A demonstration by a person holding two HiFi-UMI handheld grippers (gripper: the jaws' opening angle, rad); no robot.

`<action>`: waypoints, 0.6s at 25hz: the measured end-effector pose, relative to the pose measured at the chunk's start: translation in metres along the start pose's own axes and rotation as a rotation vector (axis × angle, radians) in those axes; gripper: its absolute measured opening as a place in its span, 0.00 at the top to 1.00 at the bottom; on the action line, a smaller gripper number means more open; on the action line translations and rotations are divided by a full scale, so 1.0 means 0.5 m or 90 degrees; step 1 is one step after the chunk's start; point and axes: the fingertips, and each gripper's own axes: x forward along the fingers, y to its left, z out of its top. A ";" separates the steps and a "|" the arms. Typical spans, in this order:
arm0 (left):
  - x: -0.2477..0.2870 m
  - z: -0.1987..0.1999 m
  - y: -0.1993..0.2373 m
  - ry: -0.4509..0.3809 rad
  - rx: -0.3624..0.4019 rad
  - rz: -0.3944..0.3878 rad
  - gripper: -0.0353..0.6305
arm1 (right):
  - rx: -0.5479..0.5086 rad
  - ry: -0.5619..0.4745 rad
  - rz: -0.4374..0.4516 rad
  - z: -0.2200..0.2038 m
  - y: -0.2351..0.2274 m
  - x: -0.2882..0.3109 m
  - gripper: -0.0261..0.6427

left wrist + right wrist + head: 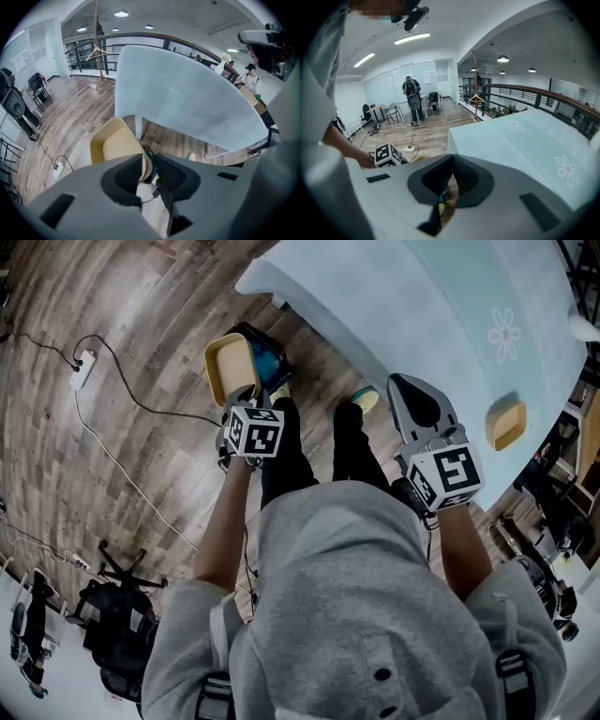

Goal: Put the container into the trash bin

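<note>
Here, left fingers (176,178) clamped on container (117,145) rim, at trash bin (269,358), right fingers (469,180) together.

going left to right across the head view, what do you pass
white power strip → tan square container held by the left gripper → grey right gripper → small tan container on the pale blue table
</note>
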 end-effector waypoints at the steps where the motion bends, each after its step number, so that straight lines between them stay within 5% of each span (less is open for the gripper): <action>1: 0.002 0.000 0.004 0.000 -0.004 0.001 0.75 | -0.001 0.003 0.000 0.001 0.000 0.001 0.92; 2: 0.003 0.000 0.007 0.001 -0.010 -0.001 0.65 | -0.001 0.006 0.000 0.003 0.000 0.002 0.92; 15: -0.021 0.031 0.022 -0.029 -0.022 -0.024 0.63 | 0.006 -0.013 -0.013 0.011 0.004 -0.001 0.92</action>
